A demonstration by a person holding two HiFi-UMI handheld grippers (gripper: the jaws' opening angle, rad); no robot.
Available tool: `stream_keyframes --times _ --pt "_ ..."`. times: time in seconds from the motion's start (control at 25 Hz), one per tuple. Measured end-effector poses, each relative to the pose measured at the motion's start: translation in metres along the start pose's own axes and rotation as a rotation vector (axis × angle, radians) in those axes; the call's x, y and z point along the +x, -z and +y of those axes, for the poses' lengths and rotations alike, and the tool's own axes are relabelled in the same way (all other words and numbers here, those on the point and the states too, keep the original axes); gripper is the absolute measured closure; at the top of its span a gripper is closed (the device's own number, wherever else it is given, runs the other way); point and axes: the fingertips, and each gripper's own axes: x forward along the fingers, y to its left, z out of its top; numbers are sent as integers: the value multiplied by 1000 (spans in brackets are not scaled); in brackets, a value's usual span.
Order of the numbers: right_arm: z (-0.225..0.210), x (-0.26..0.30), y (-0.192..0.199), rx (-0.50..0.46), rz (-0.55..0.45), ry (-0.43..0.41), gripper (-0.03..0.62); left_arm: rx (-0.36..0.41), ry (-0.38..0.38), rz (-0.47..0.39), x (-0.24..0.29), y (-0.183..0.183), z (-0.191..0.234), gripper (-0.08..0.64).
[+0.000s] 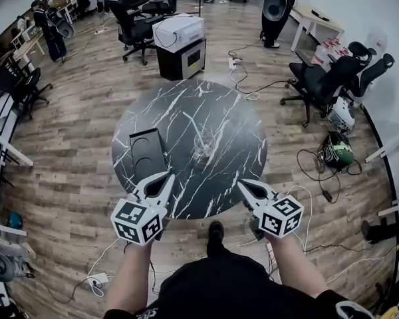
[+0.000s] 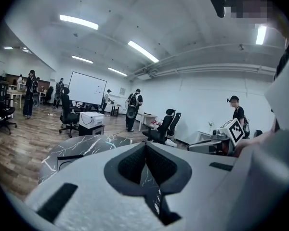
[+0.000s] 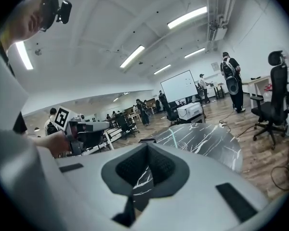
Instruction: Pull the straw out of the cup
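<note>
Marble table (image 1: 234,111) carries the straw (image 1: 192,123), leaning in a clear cup (image 1: 203,146), ahead of and between left tongs (image 1: 169,176) and right tongs (image 1: 241,183). Looks light, thin, crushable; pinch its free upper end gently. Both tongs closed, empty.

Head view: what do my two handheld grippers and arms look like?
Both the left gripper and right gripper have pale grey shells, dark-padded tapering tongs, and a white cube with black square markers. Forearms are uncovered below a black top.
</note>
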Motion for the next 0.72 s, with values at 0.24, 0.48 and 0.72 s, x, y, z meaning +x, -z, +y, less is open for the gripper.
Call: stream_keyframes --times 0.24,0.48,0.72 --pt "-60 42 -32 14 13 -62 586 -12 -58 23 63 -22 21 551" --pt "-78 68 -44 32 17 -114 576 -11 -105 31 85 -31 35 551" --pt "-85 96 -41 38 52 -120 540 -25 -102 52 101 -28 53 551"
